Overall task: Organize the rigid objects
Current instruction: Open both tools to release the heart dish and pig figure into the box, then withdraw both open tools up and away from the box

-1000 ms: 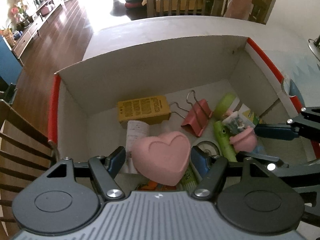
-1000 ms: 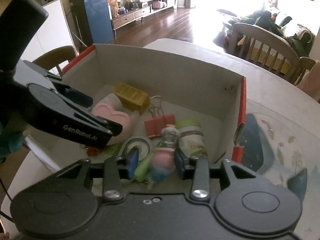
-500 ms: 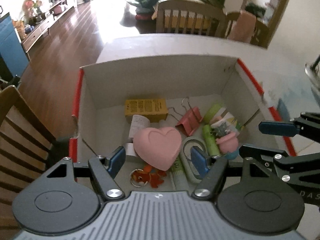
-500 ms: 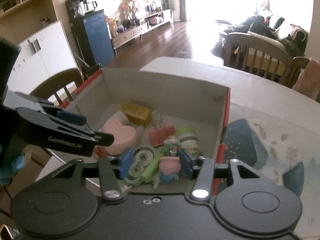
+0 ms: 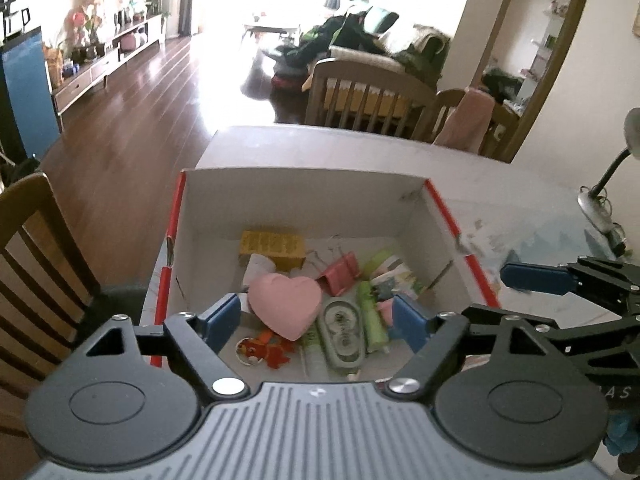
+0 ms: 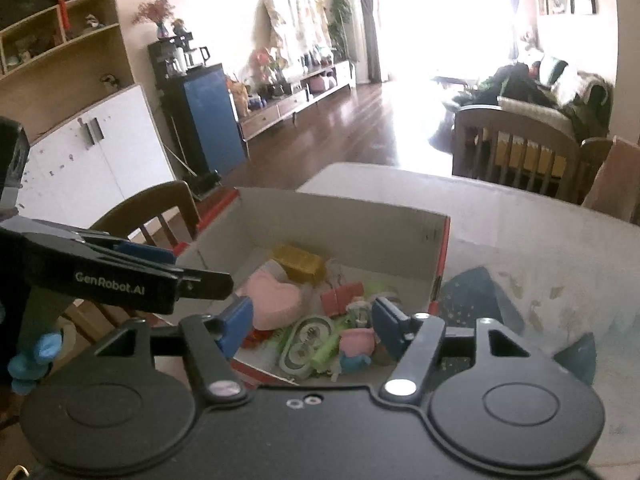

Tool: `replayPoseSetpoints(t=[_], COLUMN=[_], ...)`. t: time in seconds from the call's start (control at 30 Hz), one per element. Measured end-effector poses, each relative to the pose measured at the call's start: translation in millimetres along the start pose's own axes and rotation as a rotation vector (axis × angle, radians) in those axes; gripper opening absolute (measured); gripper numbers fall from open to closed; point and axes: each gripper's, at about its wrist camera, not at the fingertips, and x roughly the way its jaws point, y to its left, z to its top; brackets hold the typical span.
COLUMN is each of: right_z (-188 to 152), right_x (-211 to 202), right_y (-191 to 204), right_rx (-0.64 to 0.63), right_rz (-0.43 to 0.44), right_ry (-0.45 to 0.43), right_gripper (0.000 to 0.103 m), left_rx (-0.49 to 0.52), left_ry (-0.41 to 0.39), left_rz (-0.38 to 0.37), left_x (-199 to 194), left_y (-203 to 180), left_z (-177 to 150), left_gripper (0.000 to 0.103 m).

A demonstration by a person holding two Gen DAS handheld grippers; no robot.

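Table (image 5: 520,184) bears box (image 5: 304,196); both claws (image 5: 316,316) (image 6: 312,322) opening, empty, above pink heart (image 5: 286,306) inside.

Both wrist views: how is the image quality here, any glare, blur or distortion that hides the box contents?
Left wrist view: window glare whites out the far room; fisheye bends the box walls; the pink heart reads clearly. Right wrist view: the same blown-out window, softer overall; the heart and yellow box are recognisable, smaller items smear together.
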Motion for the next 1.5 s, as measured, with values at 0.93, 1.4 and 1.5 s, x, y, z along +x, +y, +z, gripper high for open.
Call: replayPoseSetpoints(t=[0.93,1.4,1.5], right_z=[-16.6,-24.3,-25.6], right_x=[-59.2,-64.3,-64.9], right_y=[-5.6,-8.3,-9.4], right_rx=[0.05,0.057,0.058], right_rz=[0.015,0.016,0.018], right_ry=[-0.165,-0.176,-0.177], right_gripper=[0.102,0.103,0.102], left_rx=[-0.009,0.026,0.026], left_ry=[-0.112,-0.163,-0.155], left_rz=[0.046,0.108,0.119], left_x=[-55.0,-68.2,-65.0], left_y=[-21.5,-31.1,-31.7], left_z=[-26.6,-31.0,-31.1], left_gripper=[0.103,0.103,0.103])
